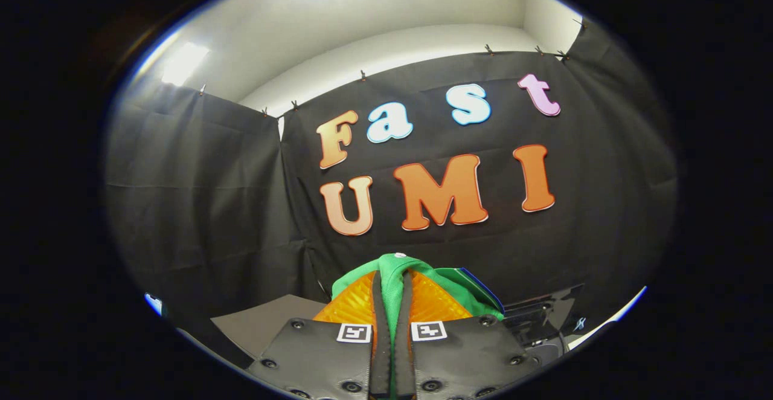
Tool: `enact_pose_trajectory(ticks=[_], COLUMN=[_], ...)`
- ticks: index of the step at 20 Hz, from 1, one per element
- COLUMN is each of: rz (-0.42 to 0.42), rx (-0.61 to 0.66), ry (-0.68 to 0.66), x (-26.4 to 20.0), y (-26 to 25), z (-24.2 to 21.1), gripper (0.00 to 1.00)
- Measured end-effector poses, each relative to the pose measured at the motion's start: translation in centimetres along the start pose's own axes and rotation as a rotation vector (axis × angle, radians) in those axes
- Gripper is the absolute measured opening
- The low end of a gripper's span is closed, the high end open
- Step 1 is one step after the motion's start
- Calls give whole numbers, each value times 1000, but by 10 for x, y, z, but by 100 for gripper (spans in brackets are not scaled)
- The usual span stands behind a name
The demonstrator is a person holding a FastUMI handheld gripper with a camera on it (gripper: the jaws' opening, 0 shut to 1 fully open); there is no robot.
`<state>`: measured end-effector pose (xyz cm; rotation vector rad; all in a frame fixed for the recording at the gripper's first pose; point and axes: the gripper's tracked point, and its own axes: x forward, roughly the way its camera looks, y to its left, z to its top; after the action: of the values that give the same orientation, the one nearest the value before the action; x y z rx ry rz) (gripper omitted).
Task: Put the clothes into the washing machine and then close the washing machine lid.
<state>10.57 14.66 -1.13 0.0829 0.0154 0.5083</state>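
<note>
1. The gripper is being held nearly closed low in the centre of the frame, and a fold of green garment is being pinched between its two ridged, wedge-shaped fingers.
2. The cloth is being shown as a fine mesh knit, bunched over the fingertips, with a small pale button at its top and a blue-edged part at its right.
3. Most of the garment is being hidden behind the fingers.
4. Wrinkled black cloth wall is being seen behind, clipped along its top edge.
5. A dark machine part at lower right is being cut off and cannot be identified.
</note>
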Motion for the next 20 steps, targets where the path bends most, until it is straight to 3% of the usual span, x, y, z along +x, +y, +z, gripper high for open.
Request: enact_pose_trajectory(ticks=[5,10,20], rz=[-62,-66,-15], rx=[-27,-45,-26], ry=[44,137,401], x=[-11,-13,-4], y=[-75,-131,-192], z=[-19,-64,-202], gripper=[11,11,11])
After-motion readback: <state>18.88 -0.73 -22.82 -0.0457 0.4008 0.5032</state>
